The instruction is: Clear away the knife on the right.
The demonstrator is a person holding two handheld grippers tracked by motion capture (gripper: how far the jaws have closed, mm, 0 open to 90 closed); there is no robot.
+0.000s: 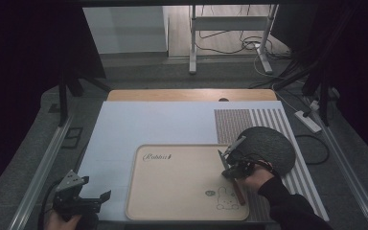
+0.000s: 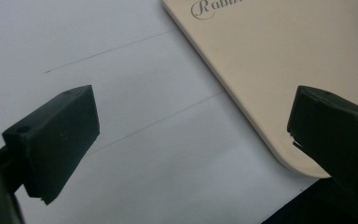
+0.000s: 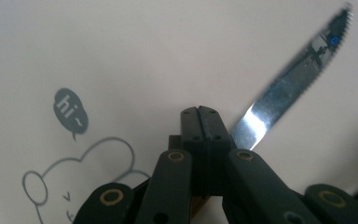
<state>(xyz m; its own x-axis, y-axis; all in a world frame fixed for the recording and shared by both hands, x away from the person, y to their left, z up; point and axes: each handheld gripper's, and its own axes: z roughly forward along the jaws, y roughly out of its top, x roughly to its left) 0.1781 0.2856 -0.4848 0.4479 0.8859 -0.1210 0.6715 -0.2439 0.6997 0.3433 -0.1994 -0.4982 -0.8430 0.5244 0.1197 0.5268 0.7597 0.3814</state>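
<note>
A table knife [image 1: 240,194] with a brown handle lies on the beige tray [image 1: 172,184], beside the printed rabbit [image 1: 226,200]. My right gripper [image 1: 226,168] is directly over it, jaws pressed together. In the right gripper view the serrated blade [image 3: 289,86] runs out from under the shut right gripper [image 3: 200,116] towards the upper right, flat side up. Nothing shows between the pads. The rabbit and its "hi~" bubble [image 3: 71,112] lie to the left. My left gripper [image 1: 103,197] rests at the white board's near left corner, jaws wide apart. The left gripper [image 2: 191,126] frames the tray's corner [image 2: 261,93].
The tray sits on a white board [image 1: 124,134] over a wooden table. A dark round mat [image 1: 268,146] lies on a striped mat [image 1: 268,117] at the right, just behind my right hand. Metal rails run along both sides; a frame and cables stand beyond the table.
</note>
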